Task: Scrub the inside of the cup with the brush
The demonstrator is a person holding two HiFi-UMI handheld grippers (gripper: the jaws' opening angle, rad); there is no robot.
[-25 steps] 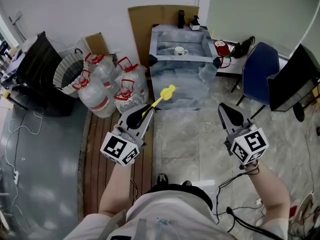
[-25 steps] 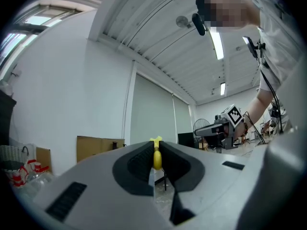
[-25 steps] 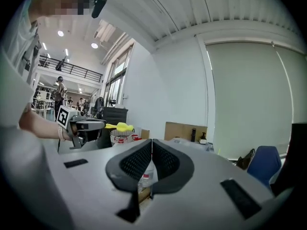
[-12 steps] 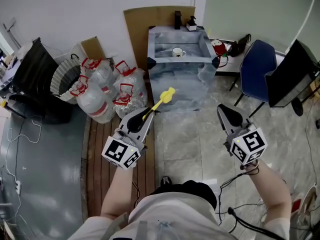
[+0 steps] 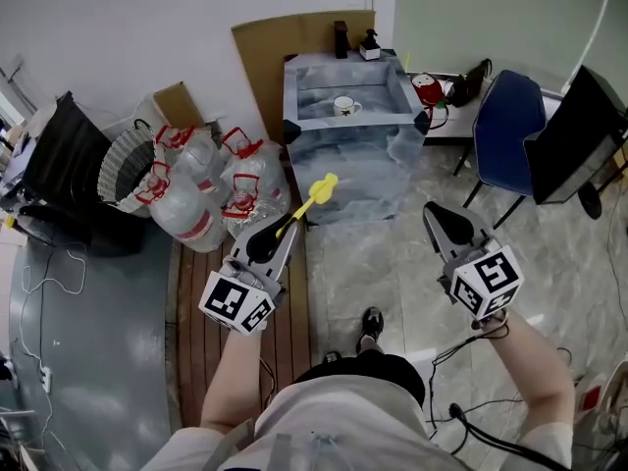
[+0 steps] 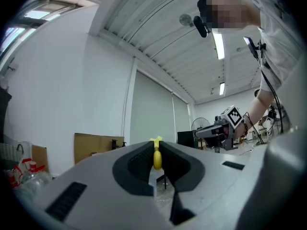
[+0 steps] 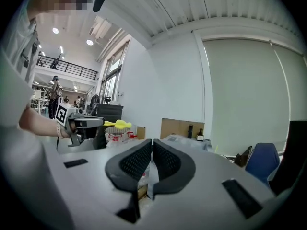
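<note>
I see my left gripper (image 5: 283, 226) as grey with black jaws and a black-and-white square-patterned cube; its brush (image 5: 316, 196) is yellow. The cup (image 5: 343, 106) is white, the chair (image 5: 505, 126) blue, the jugs (image 5: 196, 180) clear with red handles, the floor (image 5: 383, 273) marbled grey.

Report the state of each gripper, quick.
Left gripper: closed, holding the yellow brush.
Right gripper: closed, nothing between its fingers.
</note>
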